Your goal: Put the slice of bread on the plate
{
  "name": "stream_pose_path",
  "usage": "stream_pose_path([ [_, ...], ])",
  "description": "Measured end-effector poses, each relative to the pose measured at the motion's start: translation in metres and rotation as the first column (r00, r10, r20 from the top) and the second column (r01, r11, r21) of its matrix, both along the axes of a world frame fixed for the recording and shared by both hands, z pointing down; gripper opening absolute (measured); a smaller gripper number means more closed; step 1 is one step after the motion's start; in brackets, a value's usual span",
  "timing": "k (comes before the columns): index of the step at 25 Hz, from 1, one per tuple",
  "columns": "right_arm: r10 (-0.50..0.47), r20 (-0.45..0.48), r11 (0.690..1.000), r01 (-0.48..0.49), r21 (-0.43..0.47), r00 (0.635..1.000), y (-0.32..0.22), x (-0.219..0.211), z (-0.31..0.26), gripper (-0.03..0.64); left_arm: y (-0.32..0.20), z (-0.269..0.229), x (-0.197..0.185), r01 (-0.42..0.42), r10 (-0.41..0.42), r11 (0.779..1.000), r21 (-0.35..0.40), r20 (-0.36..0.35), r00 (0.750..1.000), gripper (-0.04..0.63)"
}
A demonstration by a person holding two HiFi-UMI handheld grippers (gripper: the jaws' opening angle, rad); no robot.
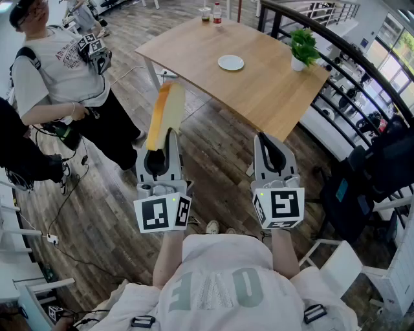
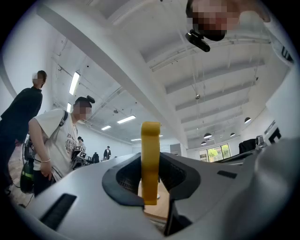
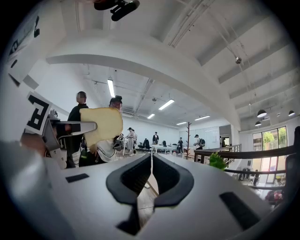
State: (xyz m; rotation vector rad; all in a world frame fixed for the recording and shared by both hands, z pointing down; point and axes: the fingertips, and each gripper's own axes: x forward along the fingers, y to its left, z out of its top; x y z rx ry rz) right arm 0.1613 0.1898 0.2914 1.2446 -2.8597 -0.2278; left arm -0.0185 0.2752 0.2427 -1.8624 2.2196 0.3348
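Observation:
A yellow-crusted slice of bread stands on edge, sticking up from my left gripper, which is shut on its lower end. In the left gripper view the bread shows edge-on, pinched between the dark pads. My right gripper hangs beside it to the right, shut with nothing in it; its jaws meet at the tip. The right gripper view shows the slice flat-on at the left. A small white plate lies on the wooden table well ahead of both grippers.
A potted plant stands near the table's right edge, and bottles at its far end. A person in a white shirt stands at the left holding another gripper. A curved black railing runs along the right. Cables trail over the wooden floor.

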Motion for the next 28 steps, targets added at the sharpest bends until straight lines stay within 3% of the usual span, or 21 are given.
stream_pose_path([
  [16, -0.028, -0.020, 0.999, 0.029, 0.038, 0.999, -0.005, -0.017, 0.001, 0.028, -0.014, 0.004, -0.014, -0.012, 0.012, 1.000, 0.000, -0.016, 1.000, 0.091],
  [28, -0.020, 0.002, 0.998, 0.020, 0.058, 1.000, -0.001, -0.044, 0.000, 0.028, -0.009, 0.008, -0.046, -0.024, 0.024, 1.000, 0.010, 0.017, 1.000, 0.091],
])
